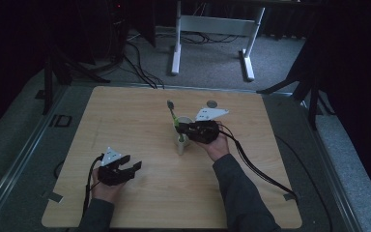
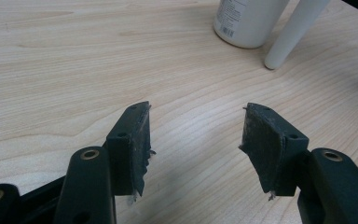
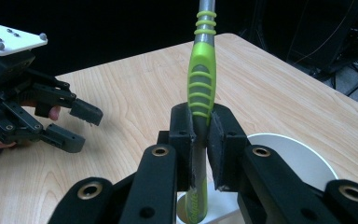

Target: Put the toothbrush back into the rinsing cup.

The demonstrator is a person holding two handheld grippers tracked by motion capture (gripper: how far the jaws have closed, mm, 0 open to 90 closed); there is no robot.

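Right claw (image 3: 200, 140), nearest the lens in the right gripper view, clamped on the green-and-grey handle of a tool (image 3: 201, 88) that stands nearly upright, its lower end inside a white cup (image 3: 303, 158). Counter (image 1: 140, 121): pale wood, carrying the cup (image 1: 183, 133) near its middle, with a white tube (image 1: 180, 146) touching or just beside it, and a small round disc (image 1: 212, 103) near the far edge. In the high view the tool (image 1: 172, 112) leans away from the person, its dark head above the cup rim. Left claw (image 1: 125, 170): jaws apart, nothing between them, resting low over the counter well apart from the cup; in its own view the pads (image 2: 142, 140) frame bare wood, with the cup (image 2: 247, 23) and tube (image 2: 293, 32) beyond. Likely hazards: the grip sits on the smooth handle, so the tool may pivot between the pads; a sideways pull could drag the rim and tip the unsupported cup, since the left claw does not steady it.
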